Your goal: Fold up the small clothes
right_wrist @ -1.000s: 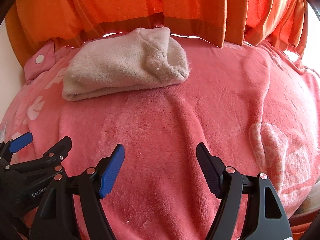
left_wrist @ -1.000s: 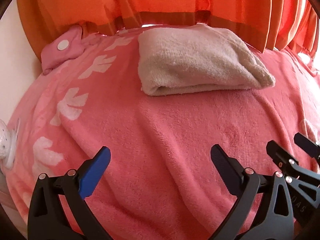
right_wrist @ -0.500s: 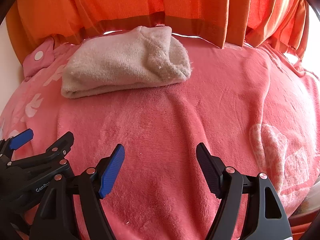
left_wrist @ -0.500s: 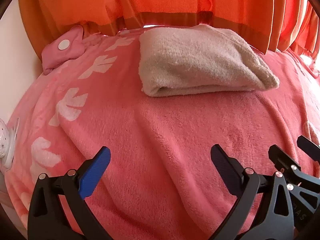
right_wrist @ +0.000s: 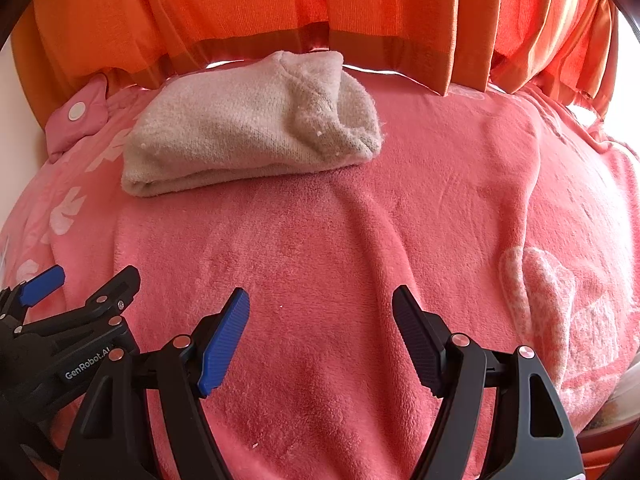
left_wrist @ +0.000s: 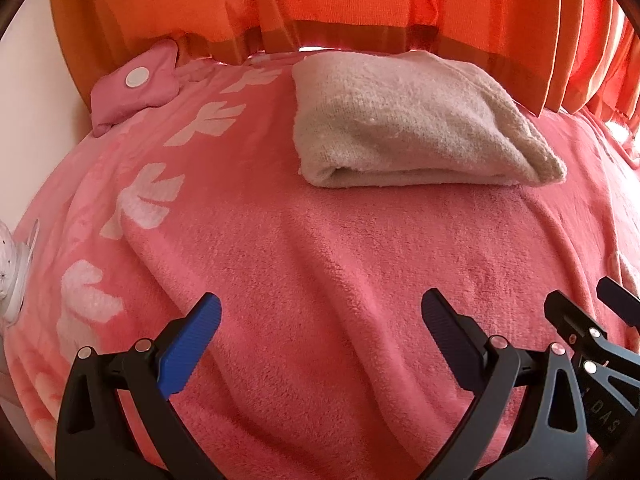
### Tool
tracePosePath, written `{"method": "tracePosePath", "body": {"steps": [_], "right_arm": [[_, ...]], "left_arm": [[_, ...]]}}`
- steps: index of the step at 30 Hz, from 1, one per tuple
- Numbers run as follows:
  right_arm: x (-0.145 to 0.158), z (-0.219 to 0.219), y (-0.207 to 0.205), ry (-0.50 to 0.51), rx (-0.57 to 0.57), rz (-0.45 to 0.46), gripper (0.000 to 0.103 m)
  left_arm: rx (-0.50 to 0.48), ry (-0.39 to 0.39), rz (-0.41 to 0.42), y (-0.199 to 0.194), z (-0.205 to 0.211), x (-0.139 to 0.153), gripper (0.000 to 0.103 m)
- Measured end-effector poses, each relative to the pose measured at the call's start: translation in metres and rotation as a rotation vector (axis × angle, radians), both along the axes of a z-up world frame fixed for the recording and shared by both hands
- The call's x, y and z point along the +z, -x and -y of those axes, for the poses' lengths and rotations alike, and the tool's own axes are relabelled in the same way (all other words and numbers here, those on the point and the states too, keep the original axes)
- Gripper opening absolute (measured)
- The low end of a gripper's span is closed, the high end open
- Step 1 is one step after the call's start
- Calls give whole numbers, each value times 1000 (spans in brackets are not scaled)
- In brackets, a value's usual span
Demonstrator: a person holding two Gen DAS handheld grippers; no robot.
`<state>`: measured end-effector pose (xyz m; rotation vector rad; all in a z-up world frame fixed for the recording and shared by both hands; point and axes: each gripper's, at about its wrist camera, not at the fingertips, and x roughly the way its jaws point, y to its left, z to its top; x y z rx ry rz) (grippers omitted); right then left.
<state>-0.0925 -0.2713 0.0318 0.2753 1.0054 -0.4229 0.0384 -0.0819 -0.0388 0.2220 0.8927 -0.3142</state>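
Note:
A beige knitted garment (left_wrist: pixel 408 124) lies folded into a thick rectangle at the far side of a pink blanket (left_wrist: pixel 320 264); it also shows in the right wrist view (right_wrist: pixel 256 128). My left gripper (left_wrist: pixel 320 320) is open and empty, low over the blanket, well short of the garment. My right gripper (right_wrist: pixel 322 320) is open and empty too, beside the left one, also short of the garment. The right gripper shows at the right edge of the left wrist view (left_wrist: pixel 592 320), and the left gripper at the left edge of the right wrist view (right_wrist: pixel 80 284).
An orange curtain (left_wrist: pixel 360 0) hangs right behind the garment. A small pink pouch with a white button (left_wrist: pixel 134 84) lies at the blanket's far left corner. A white object (left_wrist: pixel 12 272) sits at the left edge. A white heart print (right_wrist: pixel 560 308) marks the blanket's right side.
Both grippers have drifted slightly, so the garment sits a little lower and closer in view. Both stay open and empty; the garment has not moved.

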Motion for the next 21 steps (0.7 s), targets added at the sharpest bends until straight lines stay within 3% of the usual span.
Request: {"method": "tracePosePath", "body": {"steps": [21], "right_arm": [[0,0,0,-7,0,1,72]], "left_arm": [[-1,-11,8,3,0,0,98]]}}
